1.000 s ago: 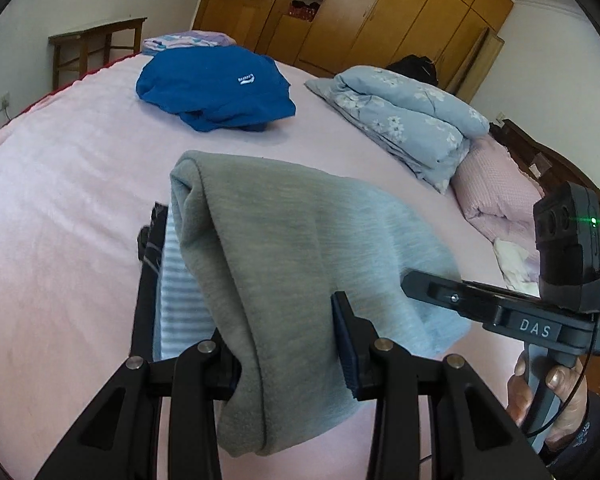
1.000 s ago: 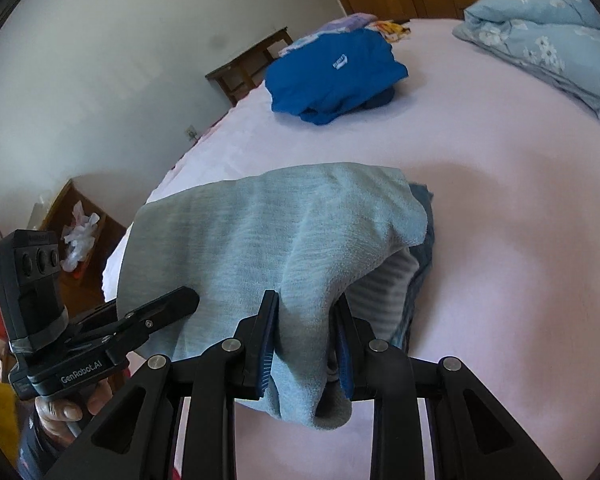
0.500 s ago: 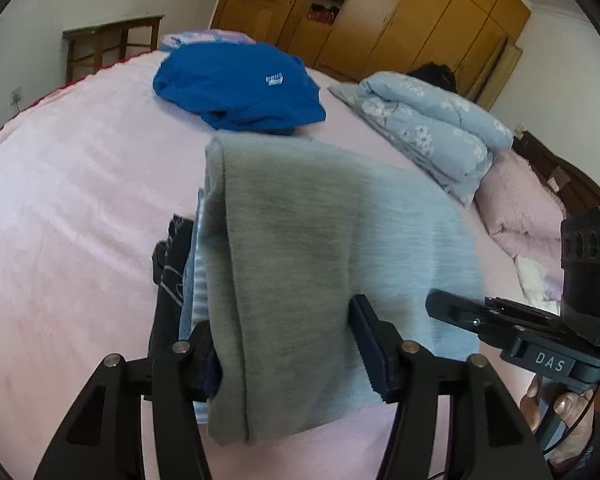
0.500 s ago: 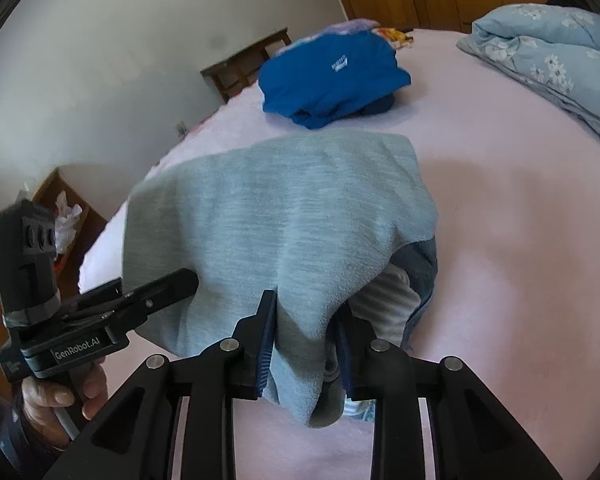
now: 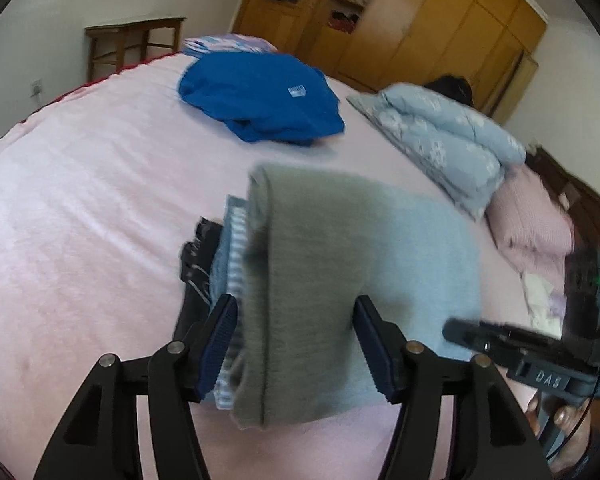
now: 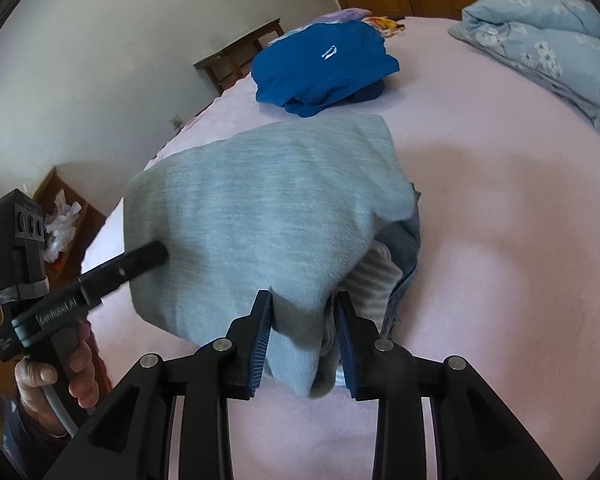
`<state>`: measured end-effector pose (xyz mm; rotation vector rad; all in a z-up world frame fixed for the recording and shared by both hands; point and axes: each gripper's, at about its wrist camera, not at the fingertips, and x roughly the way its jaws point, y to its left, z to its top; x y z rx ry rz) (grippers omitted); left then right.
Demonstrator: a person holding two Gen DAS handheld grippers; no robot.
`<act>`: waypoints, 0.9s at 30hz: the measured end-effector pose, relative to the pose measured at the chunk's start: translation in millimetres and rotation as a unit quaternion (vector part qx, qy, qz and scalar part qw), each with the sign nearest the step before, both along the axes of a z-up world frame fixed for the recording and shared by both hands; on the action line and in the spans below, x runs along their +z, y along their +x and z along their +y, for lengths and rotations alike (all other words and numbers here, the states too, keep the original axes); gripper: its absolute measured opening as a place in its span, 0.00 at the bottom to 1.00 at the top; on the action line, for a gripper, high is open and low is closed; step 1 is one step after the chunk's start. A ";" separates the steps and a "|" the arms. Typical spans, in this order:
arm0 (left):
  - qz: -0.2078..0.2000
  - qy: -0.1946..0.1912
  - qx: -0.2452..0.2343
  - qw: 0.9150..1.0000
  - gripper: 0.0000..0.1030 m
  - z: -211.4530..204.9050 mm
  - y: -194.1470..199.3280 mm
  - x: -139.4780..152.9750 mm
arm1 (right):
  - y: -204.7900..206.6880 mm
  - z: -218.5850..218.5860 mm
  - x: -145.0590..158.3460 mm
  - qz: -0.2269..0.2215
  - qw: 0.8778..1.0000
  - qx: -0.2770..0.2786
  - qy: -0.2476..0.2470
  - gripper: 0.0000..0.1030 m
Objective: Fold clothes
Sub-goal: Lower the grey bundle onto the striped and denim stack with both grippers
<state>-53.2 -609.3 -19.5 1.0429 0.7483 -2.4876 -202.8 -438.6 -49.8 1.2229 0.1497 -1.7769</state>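
A folded grey garment [image 5: 340, 264] lies on top of a small stack with a striped piece [image 5: 234, 256] and a dark piece [image 5: 196, 256] under it, on the pink bed [image 5: 80, 208]. My left gripper [image 5: 296, 344] is open, its jaws spread on either side of the grey garment's near edge. My right gripper [image 6: 304, 340] is open too, with its jaws around the opposite end of the grey garment [image 6: 268, 208]. Each gripper shows in the other's view: the right one [image 5: 540, 356] and the left one [image 6: 60, 296].
A crumpled blue shirt [image 5: 260, 100] lies further back on the bed. A light blue floral duvet [image 5: 452, 136] and a pink pillow [image 5: 528, 216] lie at the right. A wooden bench [image 5: 136, 40] and wardrobes [image 5: 420, 32] stand beyond the bed.
Both grippers have opened: the left from holding the garment's edge, the right from a tight pinch. The grey garment has come down onto the stack.
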 end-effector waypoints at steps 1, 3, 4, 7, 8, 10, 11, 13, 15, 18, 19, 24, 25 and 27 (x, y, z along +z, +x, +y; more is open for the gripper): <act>0.003 -0.002 0.009 1.000 0.56 -2.1 3.3 2.7 | -0.1 3.4 1.1 -0.003 1.000 -0.003 -0.001 0.30; 0.008 -0.020 0.039 0.999 0.54 -7.1 13.5 11.1 | 2.1 14.6 5.4 -0.003 1.000 -0.008 -0.009 0.30; 0.019 -0.035 0.051 0.998 0.54 -7.0 21.6 17.3 | 4.0 22.2 8.6 0.003 1.000 -0.013 -0.015 0.30; 0.049 -0.067 0.058 0.995 0.54 -3.6 36.6 35.5 | 12.5 48.8 32.6 0.059 0.996 -0.035 -0.056 0.30; 0.059 -0.076 0.056 0.994 0.54 -2.1 40.0 41.5 | 14.3 53.2 40.8 0.071 0.994 -0.037 -0.069 0.30; 0.072 -0.069 0.032 0.994 0.54 2.4 34.2 48.8 | 12.8 40.2 54.0 0.061 0.995 -0.015 -0.077 0.30; 0.070 -0.066 0.023 0.995 0.54 5.2 26.4 50.8 | 12.0 32.6 60.1 0.057 0.995 -0.005 -0.079 0.30; 0.059 -0.065 0.011 0.996 0.54 8.5 9.1 53.1 | 9.0 8.9 68.8 0.061 0.996 0.008 -0.066 0.30; 0.024 -0.076 0.004 0.997 0.54 7.1 -16.1 51.7 | 2.8 -21.5 72.7 0.068 0.997 0.019 -0.040 0.30; -0.053 -0.086 0.012 0.995 0.54 -5.8 -51.1 37.5 | -18.4 -57.6 57.6 0.052 0.998 0.025 0.014 0.30; -0.065 -0.084 0.015 0.994 0.54 -8.7 -55.7 32.2 | -24.1 -65.0 49.5 0.050 0.998 0.023 0.033 0.30; -0.100 -0.054 0.016 0.993 0.57 -27.3 -81.6 9.8 | -47.9 -89.9 12.5 0.038 0.995 0.014 0.087 0.30; -0.104 -0.047 0.017 0.993 0.57 -31.3 -85.5 3.3 | -49.5 -90.2 8.5 0.034 0.995 0.014 0.089 0.30; -0.101 -0.033 0.021 0.994 0.57 -34.9 -88.3 -6.2 | -51.7 -90.6 3.1 0.031 0.995 0.017 0.096 0.31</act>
